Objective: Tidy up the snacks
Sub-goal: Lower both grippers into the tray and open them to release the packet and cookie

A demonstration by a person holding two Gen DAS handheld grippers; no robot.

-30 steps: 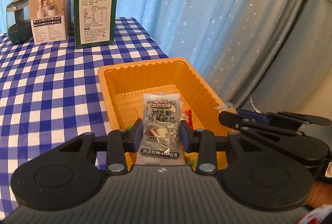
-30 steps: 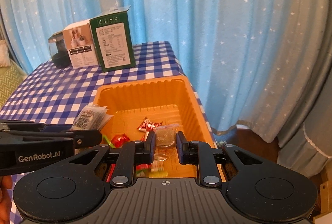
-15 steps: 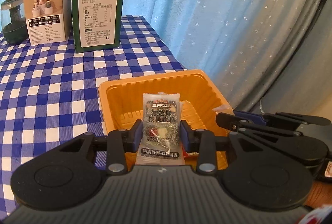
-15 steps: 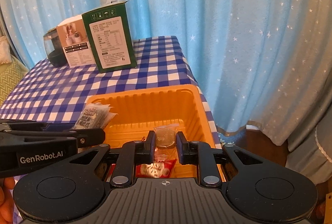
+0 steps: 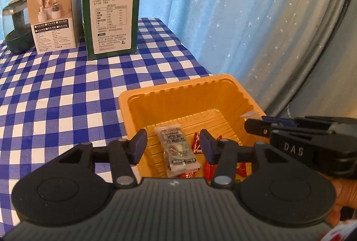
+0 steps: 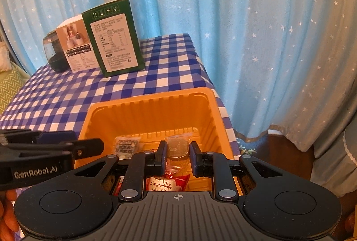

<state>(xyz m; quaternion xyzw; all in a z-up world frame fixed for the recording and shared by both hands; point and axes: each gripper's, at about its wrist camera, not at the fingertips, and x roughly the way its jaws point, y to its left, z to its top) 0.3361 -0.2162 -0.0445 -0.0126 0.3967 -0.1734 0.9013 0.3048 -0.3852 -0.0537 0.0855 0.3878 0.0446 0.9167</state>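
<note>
An orange plastic bin (image 5: 183,93) (image 6: 151,111) stands on the blue checked table near its right edge. My left gripper (image 5: 173,147) is open above the bin's near end. A grey sesame snack packet (image 5: 178,149) (image 6: 126,146) lies loose in the bin among red-wrapped candies (image 5: 196,145). My right gripper (image 6: 178,156) hovers over the bin with a clear packet holding a brown round snack (image 6: 178,147) between its fingers; a small gap shows on each side of it. A red-and-white packet (image 6: 166,183) lies below it.
A green carton (image 5: 110,17) (image 6: 113,40), a white box (image 5: 53,22) and a dark glass jar (image 5: 13,24) stand at the table's far side. Blue starred curtains hang behind. The table edge runs just right of the bin.
My left gripper opened and the grey packet dropped into the bin. My right gripper's fingers parted a little around the brown snack packet. Both grippers pulled back and rose.
</note>
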